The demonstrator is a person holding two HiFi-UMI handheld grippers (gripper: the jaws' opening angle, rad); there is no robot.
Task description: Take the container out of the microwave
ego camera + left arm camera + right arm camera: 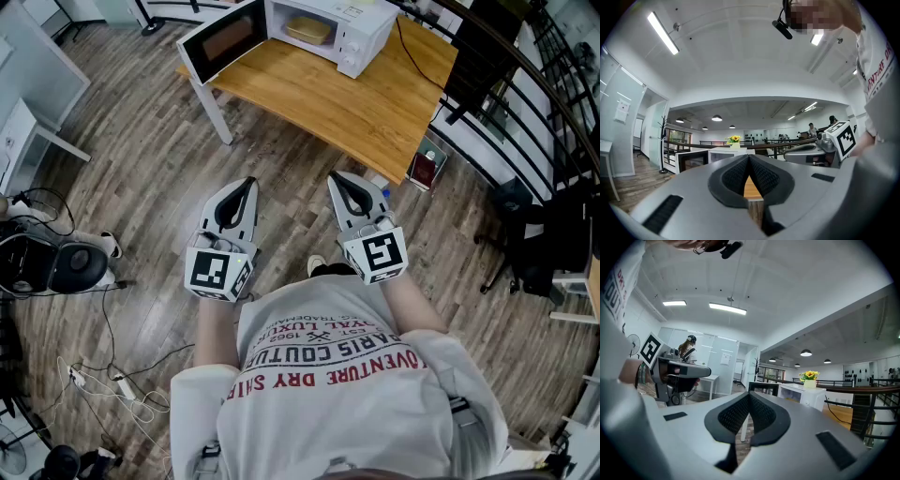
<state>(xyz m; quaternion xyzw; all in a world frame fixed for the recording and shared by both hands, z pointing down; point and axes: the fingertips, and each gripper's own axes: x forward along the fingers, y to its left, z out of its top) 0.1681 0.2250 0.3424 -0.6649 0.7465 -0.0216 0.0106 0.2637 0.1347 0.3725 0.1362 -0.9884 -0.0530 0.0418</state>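
Observation:
A white microwave stands at the far end of a wooden table, its door swung open to the left. Inside it lies a pale, shallow container. My left gripper and right gripper are held side by side over the floor, level, well short of the table. Both are shut with nothing between the jaws. In the left gripper view the closed tips point at the microwave. The right gripper view has its closed tips just left of the microwave.
A black chair and a dark railing stand right of the table. A small red bin sits on the floor by the table's near corner. At left are a white desk, a black device and loose cables.

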